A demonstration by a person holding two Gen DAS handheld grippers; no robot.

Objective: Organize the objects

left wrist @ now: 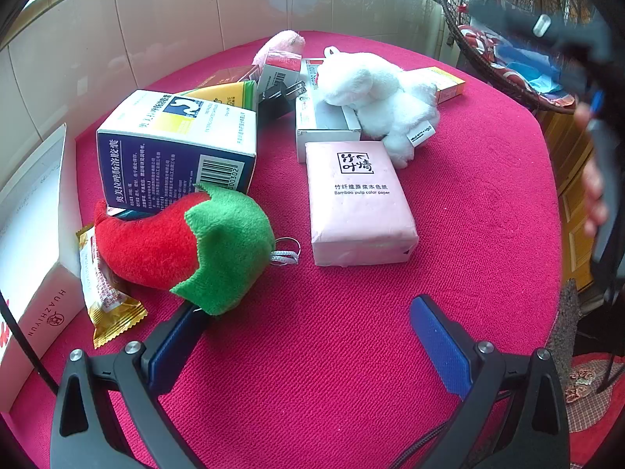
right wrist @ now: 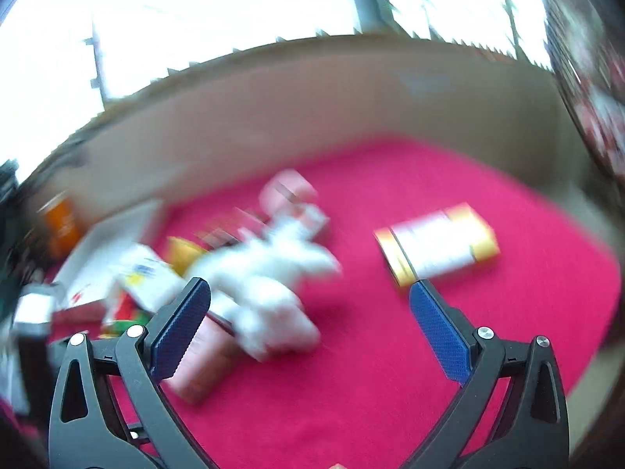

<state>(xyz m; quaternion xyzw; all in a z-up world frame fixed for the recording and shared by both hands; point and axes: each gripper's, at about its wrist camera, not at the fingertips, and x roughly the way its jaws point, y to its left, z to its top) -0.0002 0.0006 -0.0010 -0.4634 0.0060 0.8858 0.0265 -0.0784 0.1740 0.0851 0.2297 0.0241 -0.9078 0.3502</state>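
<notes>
The left gripper [left wrist: 308, 328] hung low over the bench [left wrist: 351, 351] with its jaws spread wide and nothing between them, its left finger tucked just under the green cap of the strawberry plush [left wrist: 183, 242], which looked like the nearest thing to take. The plush leaned against a blue and white medicine box [left wrist: 175, 144] and lay partly on a gold snack packet [left wrist: 105, 297], so a grasp there would probably disturb both. A pink tissue pack [left wrist: 359, 199] lay flat and apart in the middle, easy to reach, while a white plush [left wrist: 379, 101] slumped over a grey box [left wrist: 324, 121] behind it. The right gripper [right wrist: 308, 301] was likewise released and empty, held higher; its view was blurred, yet the white plush [right wrist: 273, 293] and a yellow and white box [right wrist: 437, 246] lying alone on the red cloth could be made out. Nothing looked sorted yet; the items were heaped toward one side, and a white carton [left wrist: 35, 234] at the left edge may have been where they belonged.
</notes>
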